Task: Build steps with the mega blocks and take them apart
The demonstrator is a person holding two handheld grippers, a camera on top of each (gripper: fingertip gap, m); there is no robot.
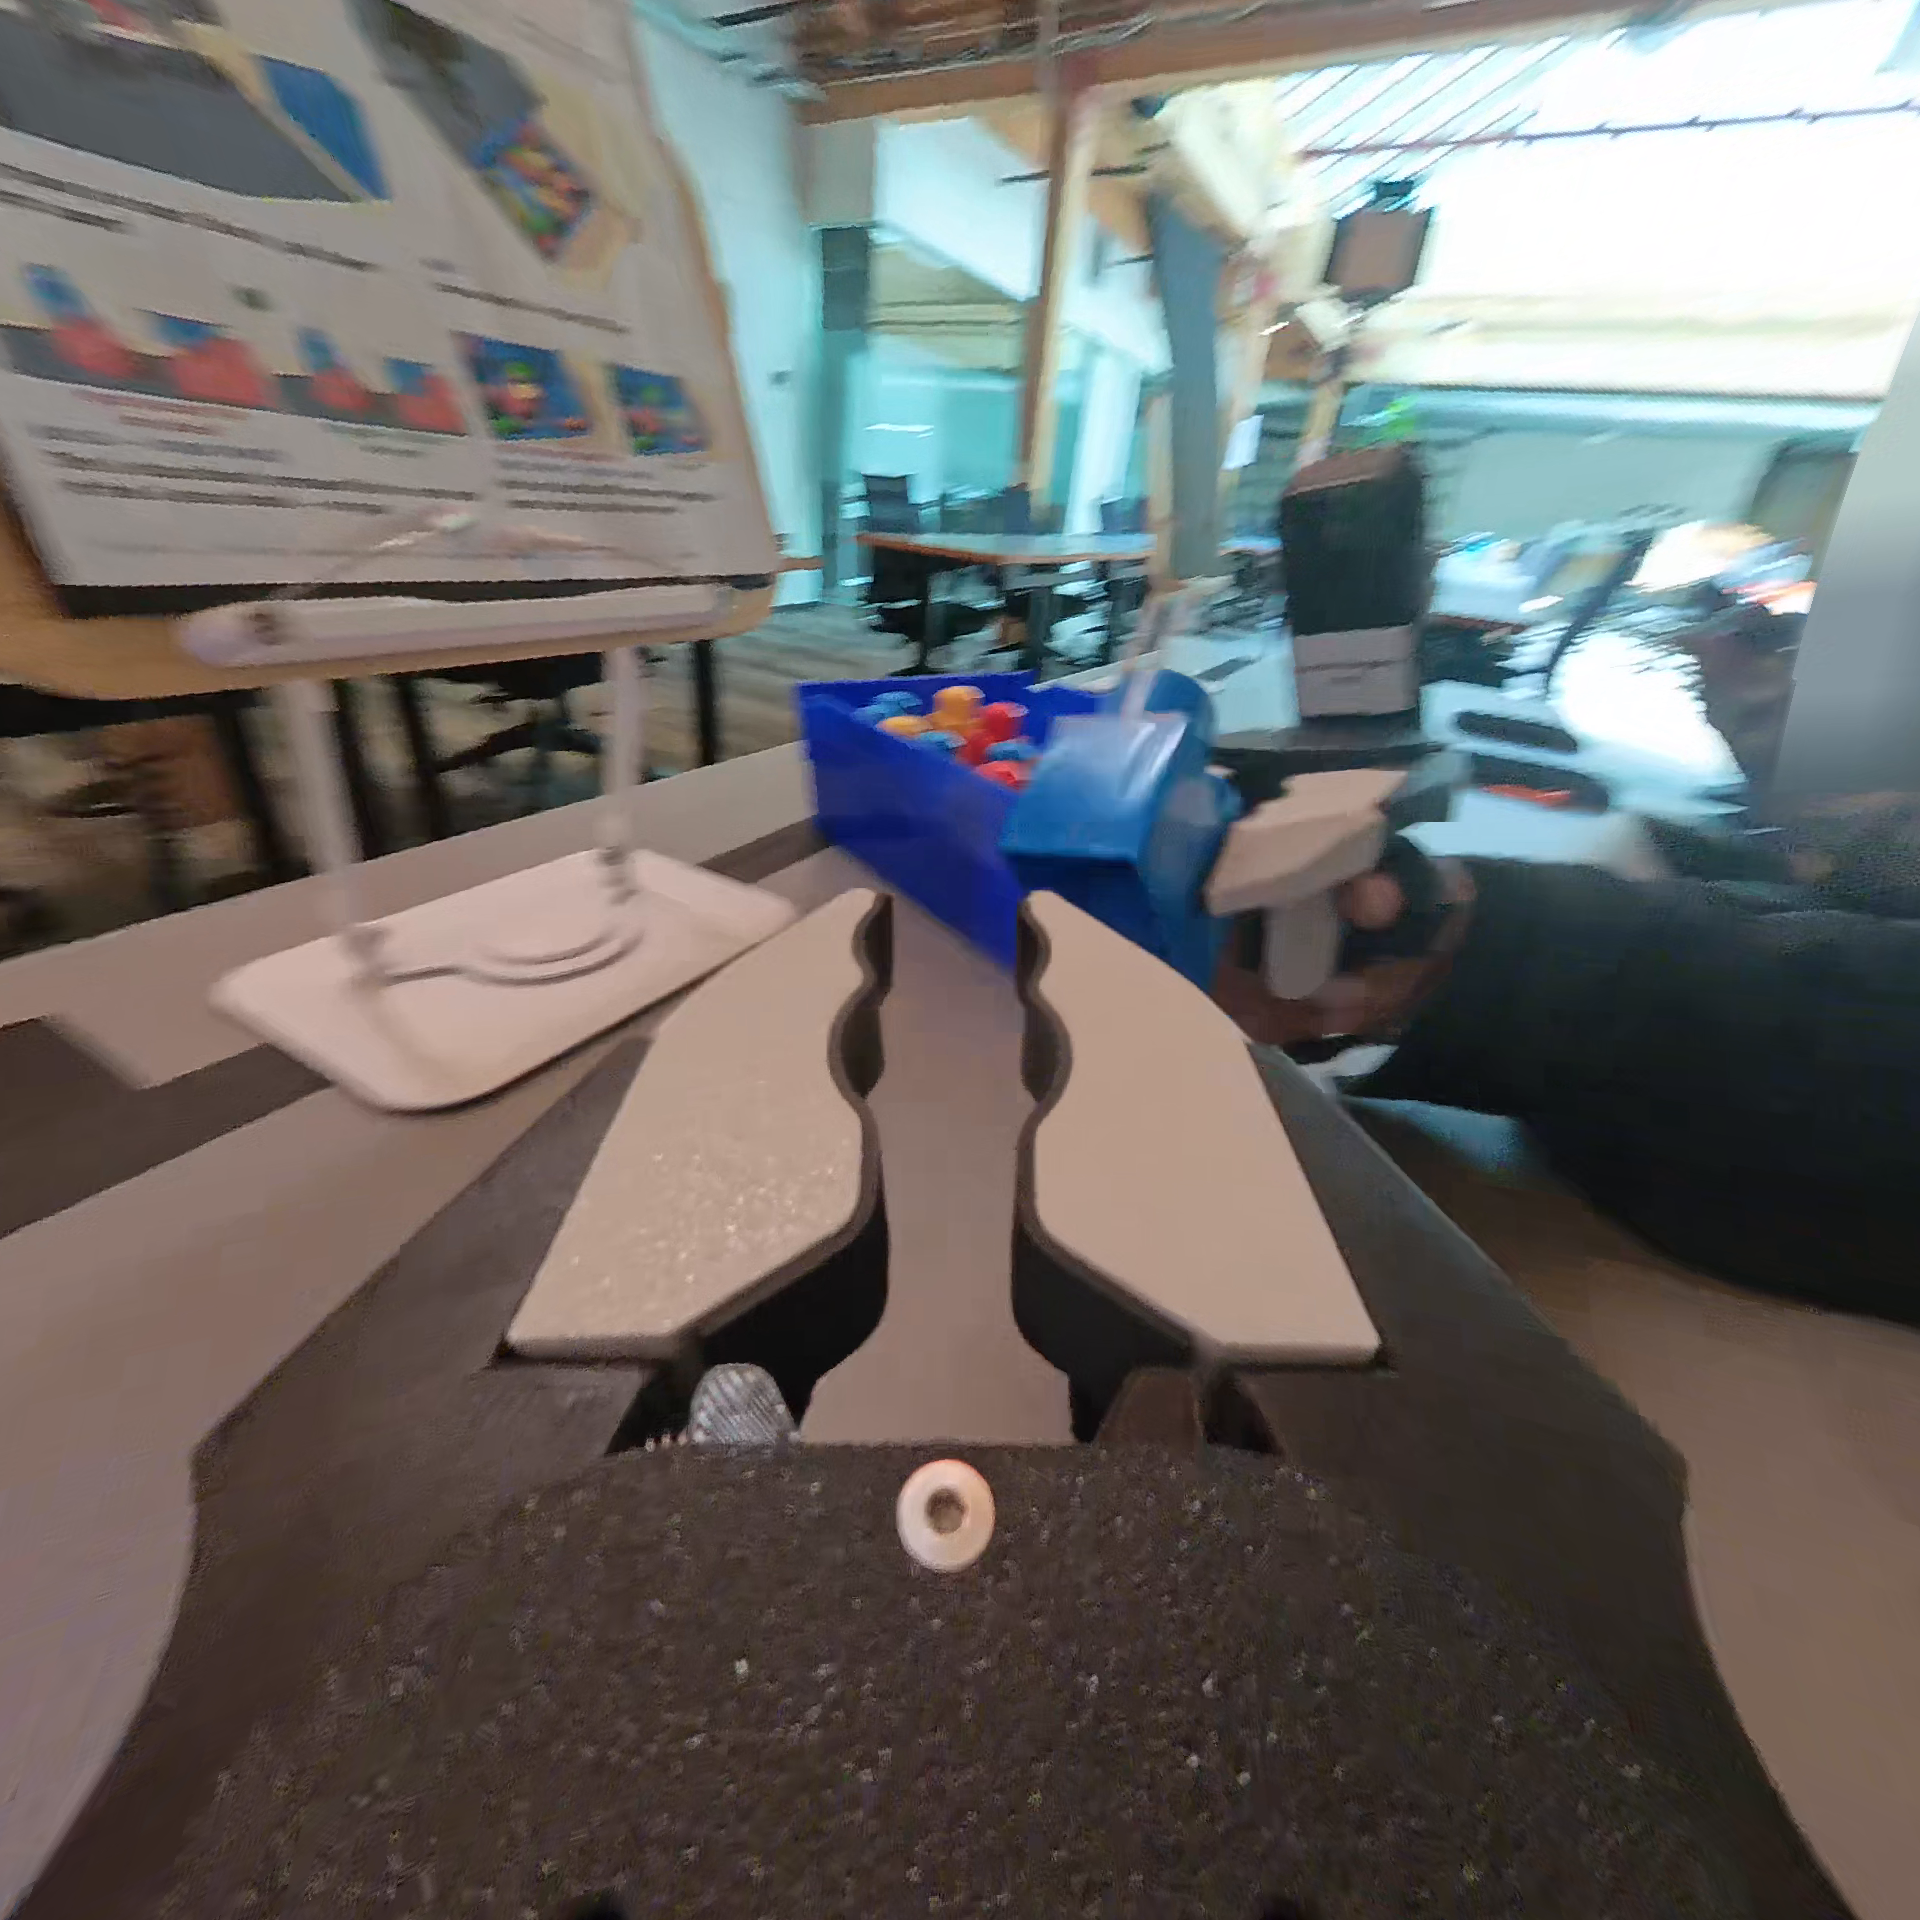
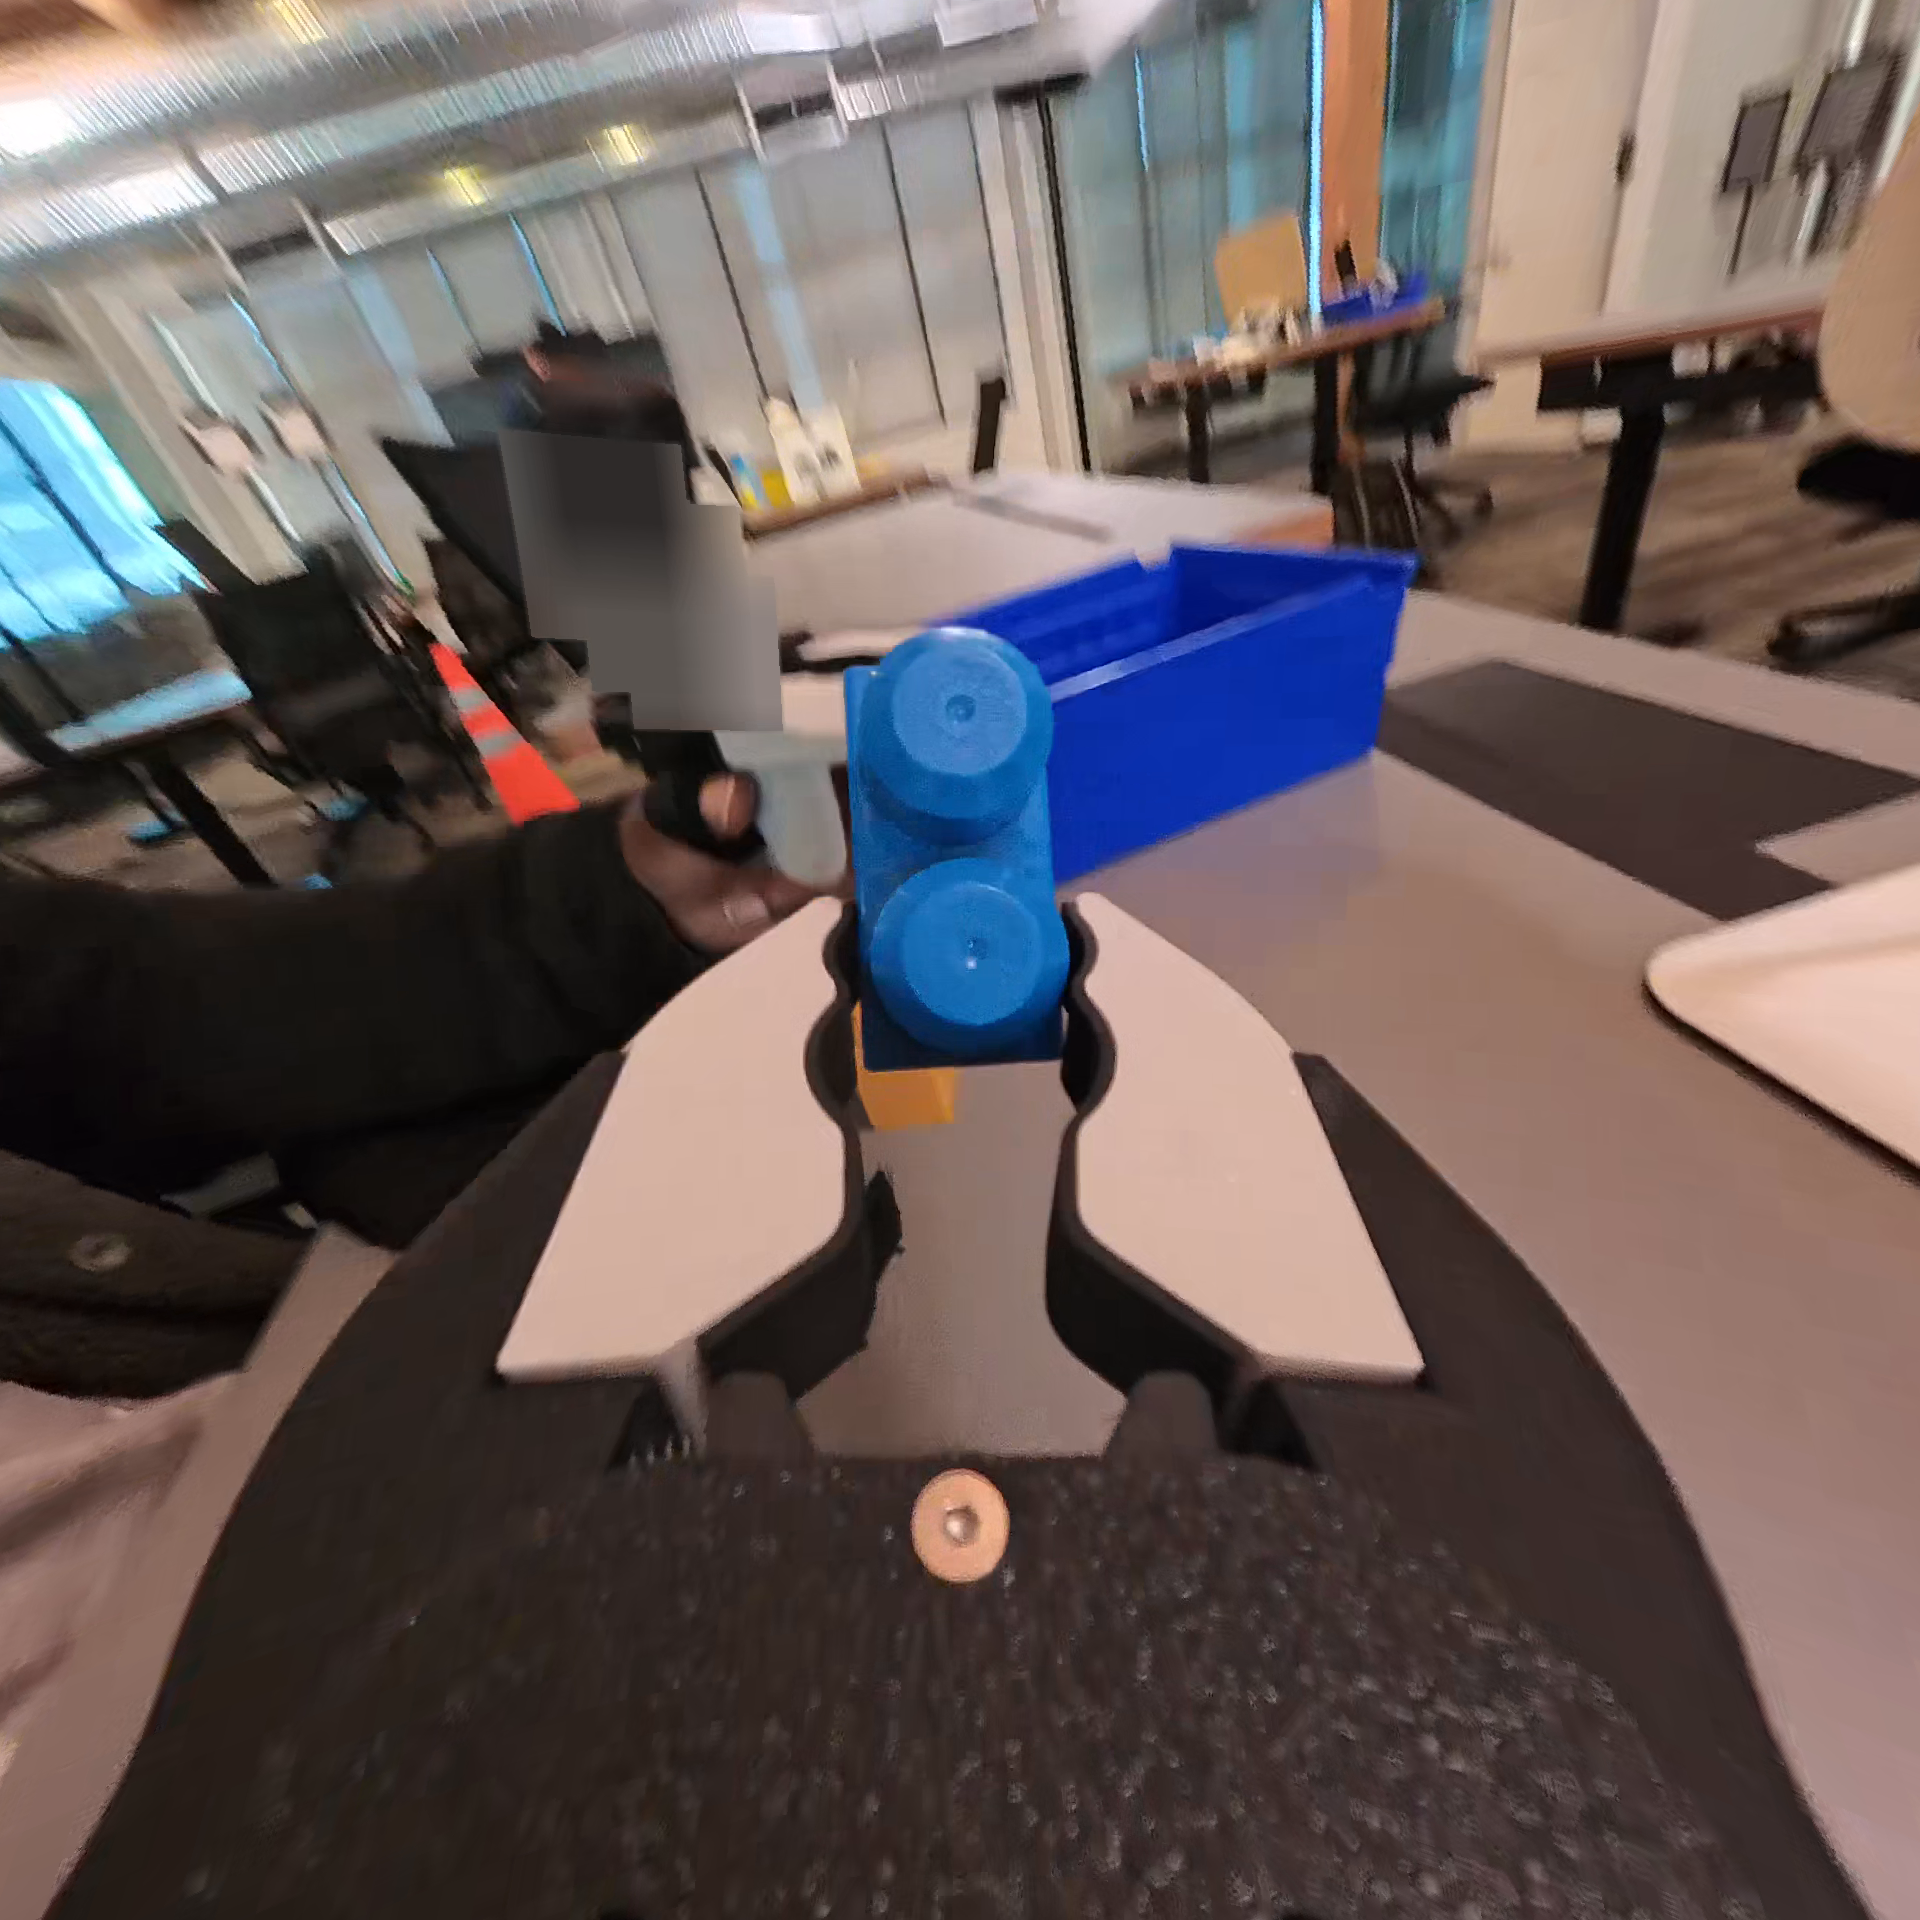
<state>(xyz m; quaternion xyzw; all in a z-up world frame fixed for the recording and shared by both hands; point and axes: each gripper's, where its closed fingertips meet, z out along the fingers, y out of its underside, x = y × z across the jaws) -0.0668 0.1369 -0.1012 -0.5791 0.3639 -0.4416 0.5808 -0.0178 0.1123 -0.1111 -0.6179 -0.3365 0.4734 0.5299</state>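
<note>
Surface [image 2: 1403, 987], grey with darker mats, fills the middle of both views and carries everything else. Blue bin [image 2: 1226, 717] sits at centre right of the right wrist view; in the left wrist view it appears at centre, holding loose mega blocks [image 1: 951, 722] in red, orange and blue. White stand base [image 1: 499, 977] lies at left of centre in the left wrist view, with an instruction sheet [image 1: 364, 291] propped above it at upper left. Left hand-held gripper [image 1: 951, 935] is open and empty, its fingers apart over bare surface. Right hand-held gripper [image 2: 961, 945] is closed on a blue two-stud block [image 2: 956, 862], studs facing the camera, at frame centre. Yellow block [image 2: 904, 1096] shows just below the blue one; whether the two are joined cannot be told. Judged step: carrying a block during building or dismantling, which of the two is unclear. Next move probably calls for aligning studs squarely before pressing, or steadying the lower block with the free left hand-held gripper.
</note>
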